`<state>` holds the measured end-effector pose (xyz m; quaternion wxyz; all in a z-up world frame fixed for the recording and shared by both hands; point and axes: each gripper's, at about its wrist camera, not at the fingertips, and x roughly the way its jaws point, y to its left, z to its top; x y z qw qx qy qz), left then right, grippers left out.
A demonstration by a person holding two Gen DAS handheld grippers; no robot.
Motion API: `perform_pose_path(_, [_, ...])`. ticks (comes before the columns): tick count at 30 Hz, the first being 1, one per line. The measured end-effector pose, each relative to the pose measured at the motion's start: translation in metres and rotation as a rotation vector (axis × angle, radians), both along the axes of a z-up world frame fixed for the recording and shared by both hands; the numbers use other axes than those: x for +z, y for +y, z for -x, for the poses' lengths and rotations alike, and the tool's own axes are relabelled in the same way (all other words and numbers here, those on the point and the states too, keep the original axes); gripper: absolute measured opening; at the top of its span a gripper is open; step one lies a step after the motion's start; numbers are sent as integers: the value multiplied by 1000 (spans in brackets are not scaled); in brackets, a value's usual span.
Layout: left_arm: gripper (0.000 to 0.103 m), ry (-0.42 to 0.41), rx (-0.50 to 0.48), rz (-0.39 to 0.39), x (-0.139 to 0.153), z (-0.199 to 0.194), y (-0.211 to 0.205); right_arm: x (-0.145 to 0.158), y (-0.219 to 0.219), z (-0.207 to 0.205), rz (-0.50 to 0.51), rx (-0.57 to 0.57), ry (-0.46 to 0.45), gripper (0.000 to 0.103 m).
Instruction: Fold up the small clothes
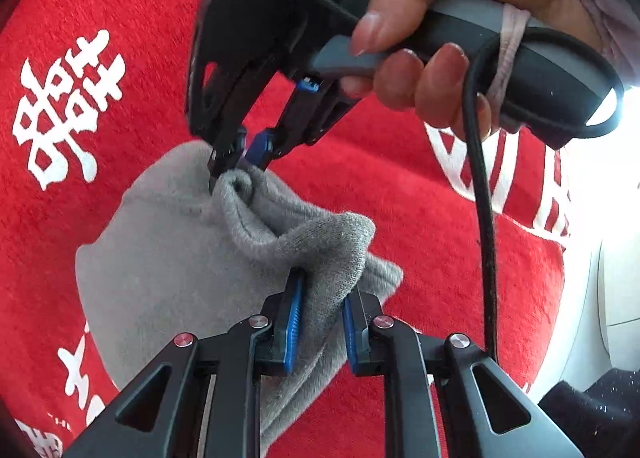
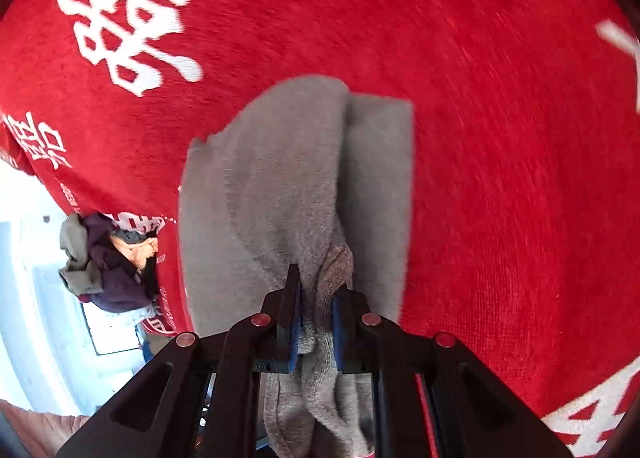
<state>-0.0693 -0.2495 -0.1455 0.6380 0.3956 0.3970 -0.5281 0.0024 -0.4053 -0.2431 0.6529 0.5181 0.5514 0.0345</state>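
A small grey knitted garment (image 1: 168, 258) lies partly on a red cloth. My left gripper (image 1: 320, 298) is shut on one bunched edge of it, near the bottom of the left wrist view. My right gripper (image 1: 236, 162), held by a hand, pinches another edge of the garment further away. In the right wrist view my right gripper (image 2: 316, 298) is shut on a gathered fold of the grey garment (image 2: 288, 178), whose rest hangs down over the red cloth.
A red cloth with white characters (image 1: 400, 198) covers the surface; it also fills the right wrist view (image 2: 500, 138). A black cable (image 1: 486, 218) hangs from the right gripper handle. A pile of dark and grey clothes (image 2: 104, 258) lies beyond the cloth's left edge.
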Motion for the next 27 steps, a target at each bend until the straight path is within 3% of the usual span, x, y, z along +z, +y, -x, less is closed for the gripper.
perform_pose_path(4, [20,34,27,-13,13,-6,14,6,0,6,4,-20,20,23])
perform_pose_path(7, [20,69,57,-28,26,-13,33,20,-9,19,5,-38,35,44])
perform_pose_path(8, [20,81,72,-29,29,-18,41,24,-8,25,1,-45,31,61])
perform_pose_path(9, [20,103,91,-31,34,-23,49,30,-5,33,-4,-49,20,70])
perform_pose_path(14, [20,245,324,-62,39,-82,83,44,15,69,-27,-29,18,71])
perform_pose_path(19, [20,386,648,-68,12,-161,109,36,43,91,-74,-39,39,71])
perform_pose_path(22, [20,459,714,-62,-8,-185,110,31,48,98,-60,-80,39,68])
perform_pose_path(23, [20,456,717,-71,-14,-186,108,29,48,98,-60,-101,38,53])
perform_pose_path(24, [20,443,712,-91,-18,-186,105,27,49,97,-56,-117,52,20])
perform_pose_path(25, [20,429,703,-106,-20,-185,102,26,49,93,-51,-128,74,16])
perform_pose_path(27, [20,402,674,-106,-16,-179,103,39,49,89,-21,-123,36,15])
